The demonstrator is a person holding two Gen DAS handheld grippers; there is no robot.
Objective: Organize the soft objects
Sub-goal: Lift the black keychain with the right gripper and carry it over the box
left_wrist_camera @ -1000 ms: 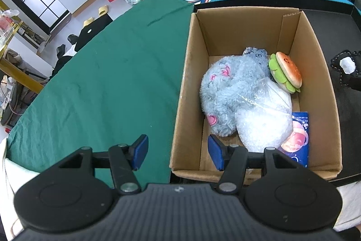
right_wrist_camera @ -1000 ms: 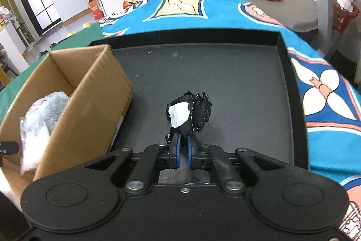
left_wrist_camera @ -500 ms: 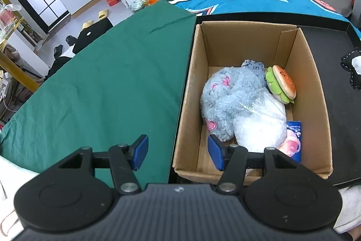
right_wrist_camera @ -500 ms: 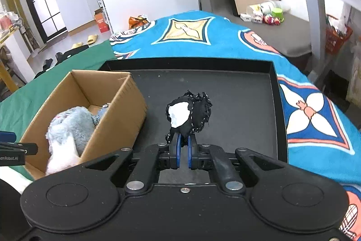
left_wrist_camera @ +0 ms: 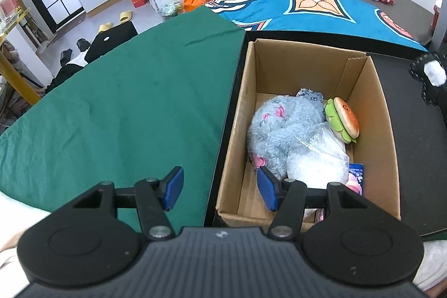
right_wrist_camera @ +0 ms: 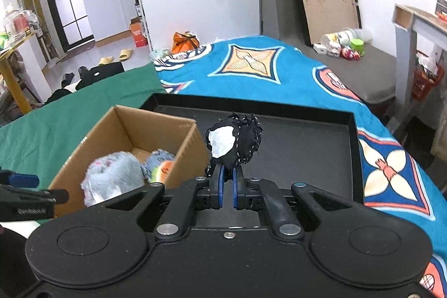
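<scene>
At the far left the green cloth lies bare and wide up to the black tray's left rim, and the left gripper hangs there with its jaws apart and nothing between them, one finger over the cloth, the other over the near left corner of the cardboard box. One box stands in the tray's left part, open-topped, its walls upright. Inside are one grey plush, one white bagged bundle, one burger toy against the right wall and what may be one blue packet, half hidden. Right of the box the tray floor is bare to its raised rim. The right gripper is clenched on one black-and-white soft toy, held above that floor just beside the box.
</scene>
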